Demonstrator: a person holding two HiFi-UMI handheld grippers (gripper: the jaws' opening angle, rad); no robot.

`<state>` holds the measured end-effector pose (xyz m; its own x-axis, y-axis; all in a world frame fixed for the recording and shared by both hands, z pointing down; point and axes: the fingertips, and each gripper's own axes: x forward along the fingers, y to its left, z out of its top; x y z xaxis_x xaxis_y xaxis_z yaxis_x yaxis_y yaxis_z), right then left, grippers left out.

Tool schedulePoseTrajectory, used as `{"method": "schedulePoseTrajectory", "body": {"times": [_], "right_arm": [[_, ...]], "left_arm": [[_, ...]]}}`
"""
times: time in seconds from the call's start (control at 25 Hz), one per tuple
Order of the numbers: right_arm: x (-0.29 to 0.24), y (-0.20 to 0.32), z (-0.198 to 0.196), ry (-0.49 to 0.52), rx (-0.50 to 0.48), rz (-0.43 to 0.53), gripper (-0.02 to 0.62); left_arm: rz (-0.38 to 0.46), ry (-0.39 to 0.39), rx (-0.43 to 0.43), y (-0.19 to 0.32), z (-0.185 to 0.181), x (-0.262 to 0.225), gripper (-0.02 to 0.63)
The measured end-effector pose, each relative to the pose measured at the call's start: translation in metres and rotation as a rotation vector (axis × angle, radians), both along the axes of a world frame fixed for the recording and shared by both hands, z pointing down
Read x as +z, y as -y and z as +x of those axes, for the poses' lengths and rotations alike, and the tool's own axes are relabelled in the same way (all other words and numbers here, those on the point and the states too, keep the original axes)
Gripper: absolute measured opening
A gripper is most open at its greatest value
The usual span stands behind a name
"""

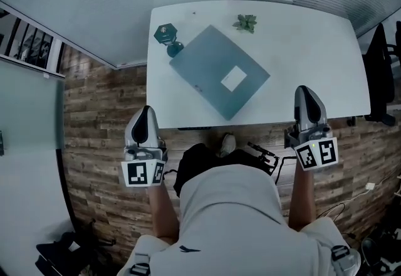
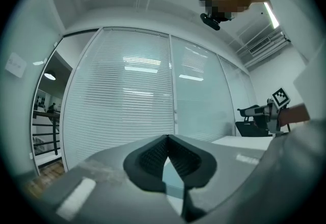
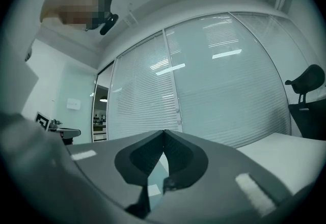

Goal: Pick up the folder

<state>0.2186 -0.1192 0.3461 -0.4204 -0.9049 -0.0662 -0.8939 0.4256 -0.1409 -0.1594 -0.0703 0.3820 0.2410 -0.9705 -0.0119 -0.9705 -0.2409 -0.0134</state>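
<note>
- Folder (image 1: 207, 58): flat grey-blue plastic, white rectangular label on the cover, lies turned at an angle on the white desk (image 1: 313, 36), left of centre, one corner close to the near edge.
- Left claw (image 1: 147, 110): in front of the desk's near left corner, over the wooden plank floor (image 1: 94, 137), well apart from folder.
- Left gripper view: left claw (image 2: 167, 137) pads pressed together, nothing between them, pointing level at the slatted glass wall (image 2: 127, 106).
- Right claw (image 1: 305, 90): over the desk's near right edge, apart from folder.
- Right gripper view: right claw (image 3: 163, 132) also closed and empty.
- Teal hexagonal object (image 1: 166, 33) and small round dark teal object (image 1: 175, 49) just beside folder's far left corner.
- Small green plant (image 1: 245, 22) at desk's far edge.
- Black office chair (image 1: 379, 74) right of desk.
</note>
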Motion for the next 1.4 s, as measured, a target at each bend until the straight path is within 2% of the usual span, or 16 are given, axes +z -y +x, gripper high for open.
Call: {"method": "schedulePoseTrajectory", "body": {"times": [0.2, 0.48, 0.56, 0.68, 0.76, 0.8, 0.84, 0.92, 0.96, 1.0, 1.04, 1.08, 1.12, 1.16, 1.32, 1.4], "right_arm": [[0.006, 0.011, 0.004, 0.017, 0.024, -0.006, 0.0], [0.004, 0.018, 0.003, 0.0, 0.061, 0.007, 0.0], [0.004, 0.021, 0.002, -0.001, 0.064, 0.008, 0.0], [0.005, 0.024, 0.0, 0.002, 0.072, 0.004, 0.0], [0.007, 0.026, -0.003, 0.003, 0.075, -0.001, 0.0], [0.008, 0.027, -0.005, 0.003, 0.075, -0.003, 0.0], [0.009, 0.028, -0.007, 0.003, 0.074, -0.005, 0.0], [0.012, 0.03, -0.01, 0.008, 0.072, -0.012, 0.0], [0.013, 0.03, -0.012, 0.01, 0.071, -0.015, 0.0], [0.014, 0.03, -0.013, 0.011, 0.071, -0.018, 0.0], [0.015, 0.029, -0.013, 0.012, 0.072, -0.021, 0.0], [0.016, 0.029, -0.014, 0.013, 0.074, -0.024, 0.0], [0.016, 0.029, -0.013, 0.015, 0.077, -0.027, 0.0], [0.017, 0.029, -0.013, 0.017, 0.081, -0.032, 0.0], [0.022, 0.028, -0.008, 0.04, 0.095, -0.051, 0.0], [0.025, 0.027, -0.006, 0.054, 0.103, -0.059, 0.0]], "left_arm": [[-0.037, -0.001, 0.027, 0.022, 0.005, 0.013, 0.005], [-0.034, -0.018, 0.047, 0.044, -0.001, 0.016, 0.005], [-0.078, -0.044, 0.037, 0.05, -0.004, 0.027, 0.005], [-0.241, -0.102, 0.048, 0.063, 0.0, 0.067, 0.005], [-0.362, -0.214, 0.063, 0.072, 0.004, 0.096, 0.005], [-0.415, -0.304, 0.071, 0.077, 0.007, 0.109, 0.006], [-0.462, -0.419, 0.078, 0.083, 0.01, 0.121, 0.044], [-0.551, -0.709, 0.085, 0.095, 0.017, 0.142, 0.145], [-0.599, -0.861, 0.085, 0.101, 0.021, 0.152, 0.228], [-0.65, -0.993, 0.085, 0.105, 0.026, 0.163, 0.272], [-0.702, -1.088, 0.082, 0.108, 0.031, 0.174, 0.308], [-0.749, -1.134, 0.075, 0.11, 0.036, 0.183, 0.333], [-0.787, -1.136, 0.064, 0.112, 0.039, 0.192, 0.35], [-0.818, -1.106, 0.052, 0.112, 0.042, 0.198, 0.373], [-0.929, -0.927, 0.017, 0.117, 0.054, 0.219, 0.447], [-0.966, -0.852, 0.009, 0.12, 0.06, 0.225, 0.456]]}}
